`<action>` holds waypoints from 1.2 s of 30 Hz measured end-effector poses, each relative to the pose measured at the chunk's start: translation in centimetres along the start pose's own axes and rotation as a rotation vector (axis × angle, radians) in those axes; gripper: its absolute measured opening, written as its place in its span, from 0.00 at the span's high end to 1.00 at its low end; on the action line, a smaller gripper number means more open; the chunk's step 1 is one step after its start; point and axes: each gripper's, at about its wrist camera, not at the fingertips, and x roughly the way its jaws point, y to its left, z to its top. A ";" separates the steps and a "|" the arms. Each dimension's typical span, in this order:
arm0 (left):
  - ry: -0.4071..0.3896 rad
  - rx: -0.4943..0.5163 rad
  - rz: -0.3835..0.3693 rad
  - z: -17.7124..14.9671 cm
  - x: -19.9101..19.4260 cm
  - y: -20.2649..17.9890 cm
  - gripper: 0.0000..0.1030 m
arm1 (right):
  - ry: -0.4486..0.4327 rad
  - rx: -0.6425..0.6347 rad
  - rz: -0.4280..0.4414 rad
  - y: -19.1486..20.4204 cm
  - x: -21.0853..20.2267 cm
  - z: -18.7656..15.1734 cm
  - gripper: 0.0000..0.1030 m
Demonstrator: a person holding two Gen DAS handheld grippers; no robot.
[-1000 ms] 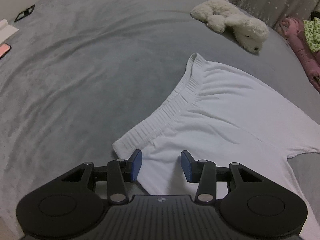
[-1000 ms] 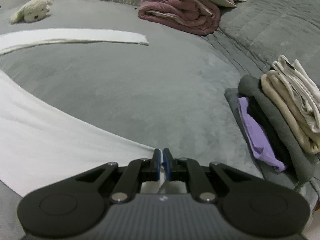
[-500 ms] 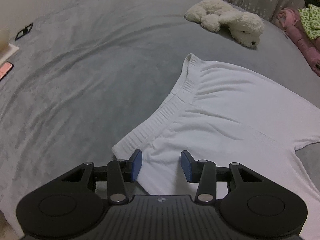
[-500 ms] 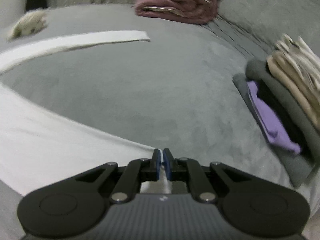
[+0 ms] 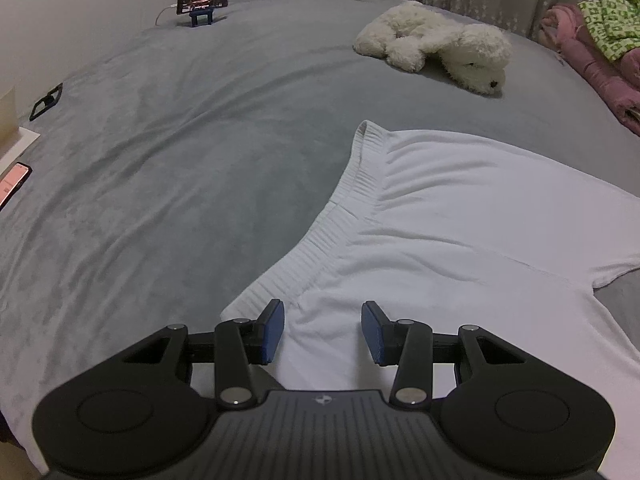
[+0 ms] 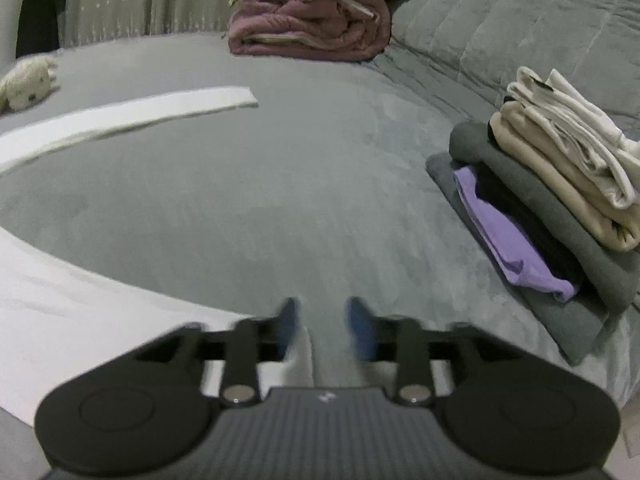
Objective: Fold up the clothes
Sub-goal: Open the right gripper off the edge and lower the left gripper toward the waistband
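White trousers [image 5: 440,216] lie spread flat on the grey bed, their ribbed waistband [image 5: 320,236] running from near my left gripper toward the back. My left gripper [image 5: 323,330] stands open just above the waist's near corner, cloth showing between its blue pads without being pressed. In the right wrist view one trouser leg [image 6: 72,312] ends under my right gripper [image 6: 320,328], whose jaws are opening; the hem tip [image 6: 300,360] lies loose between them. The other leg [image 6: 132,114] stretches across the bed farther back.
A white plush dog [image 5: 436,46] lies at the back. A stack of folded clothes [image 6: 560,200] sits to the right, and a rolled maroon quilt [image 6: 312,24] behind. A phone on a stand [image 5: 202,2] and another phone [image 5: 12,184] are at the left.
My right gripper has gone from shut on the trouser leg's hem to jaws apart, letting the cloth go. The left gripper stays open and has tilted slightly, showing more of the bed's far end.
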 end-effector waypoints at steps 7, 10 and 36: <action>-0.009 0.011 0.013 -0.1 0.1 -0.2 0.59 | -0.090 0.028 0.051 0.2 -1.1 0.5 0.37; -0.007 0.016 0.010 -0.1 0.1 -0.3 0.59 | -0.191 0.072 0.091 0.2 -2.3 0.7 0.10; -0.035 0.041 0.039 1.5 0.9 0.1 0.58 | -0.117 0.168 0.424 4.3 -2.9 0.5 0.00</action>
